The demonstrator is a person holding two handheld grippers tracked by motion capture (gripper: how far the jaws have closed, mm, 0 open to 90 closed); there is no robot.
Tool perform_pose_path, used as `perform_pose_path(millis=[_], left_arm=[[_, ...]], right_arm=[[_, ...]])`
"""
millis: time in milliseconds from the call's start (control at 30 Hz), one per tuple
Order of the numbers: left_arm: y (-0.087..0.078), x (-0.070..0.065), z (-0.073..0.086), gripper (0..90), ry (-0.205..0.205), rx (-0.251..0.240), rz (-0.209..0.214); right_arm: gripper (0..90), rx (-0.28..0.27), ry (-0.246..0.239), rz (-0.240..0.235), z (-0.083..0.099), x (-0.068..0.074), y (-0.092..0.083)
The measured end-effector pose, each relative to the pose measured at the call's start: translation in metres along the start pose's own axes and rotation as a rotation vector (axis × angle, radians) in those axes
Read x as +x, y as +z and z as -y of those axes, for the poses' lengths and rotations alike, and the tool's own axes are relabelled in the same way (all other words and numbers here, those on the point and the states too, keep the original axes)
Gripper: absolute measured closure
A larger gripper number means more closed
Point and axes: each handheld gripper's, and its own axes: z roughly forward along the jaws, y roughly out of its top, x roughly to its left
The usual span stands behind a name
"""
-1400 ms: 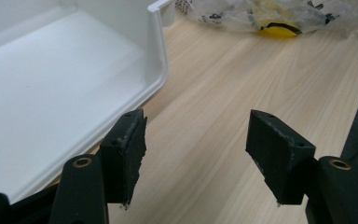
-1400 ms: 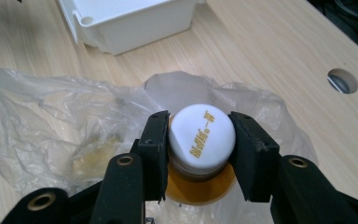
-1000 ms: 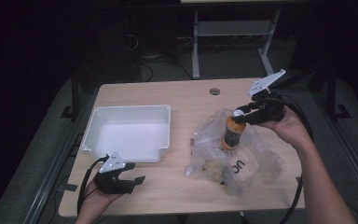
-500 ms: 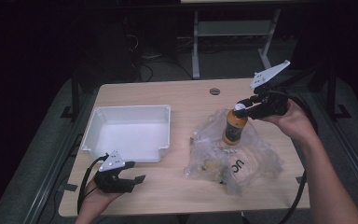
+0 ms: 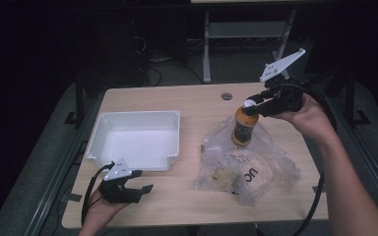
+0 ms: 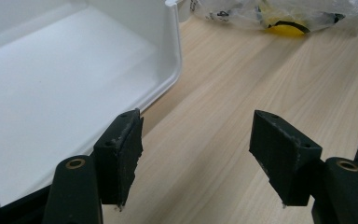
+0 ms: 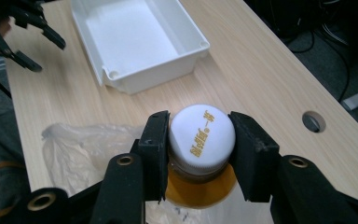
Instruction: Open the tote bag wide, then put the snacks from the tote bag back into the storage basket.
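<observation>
An orange bottle (image 5: 241,129) with a white cap (image 7: 201,133) hangs above a crumpled clear plastic bag (image 5: 248,164) on the table's right side. My right gripper (image 5: 248,107) is shut on the cap, one jaw pressing on each side of it (image 7: 200,140). Its lower end still sits in the bag's mouth. At the table's front left, my left gripper (image 5: 142,188) rests low and open, nothing between its jaws (image 6: 198,154), beside the near corner of a white tray (image 6: 168,56).
The empty white tray (image 5: 96,142) stands on the left half of the wooden table. The bag holds a yellow item (image 6: 284,25) and other small things. A round cable hole (image 5: 226,96) lies near the far edge. Bare wood lies between tray and bag.
My right gripper has risen with the bottle, drawing it up out of the bag. The left gripper has stayed in place.
</observation>
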Motion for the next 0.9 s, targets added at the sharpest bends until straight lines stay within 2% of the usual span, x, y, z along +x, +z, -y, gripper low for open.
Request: perform_pose_path(millis=[100,267,433,533,667,900], left_arm=[[0.0,0.001,0.0,33.9,-0.001,0.001,0.001],[0.0,0.002,0.0,33.9,0.001,0.005,0.0],[0.0,0.002,0.0,33.9,-0.009,0.0,0.0],[-0.001,0.004,-0.001,33.9,0.012,0.014,-0.002],[0.001,0.004,0.0,33.9,0.013,0.017,0.003],[0.0,0.005,0.001,33.9,0.008,0.015,-0.009]], right_arm=[[59.1,-0.004,-0.011,-0.012,-0.01,0.003,0.001],[59.1,-0.011,-0.04,-0.006,-0.029,0.01,0.005],[59.1,-0.022,-0.049,-0.047,-0.047,0.016,0.014],[59.1,-0.02,-0.068,-0.063,-0.056,0.021,0.021],[59.1,-0.013,-0.09,-0.091,-0.068,0.028,0.032],[59.1,-0.032,-0.128,-0.112,-0.083,0.039,0.044]])
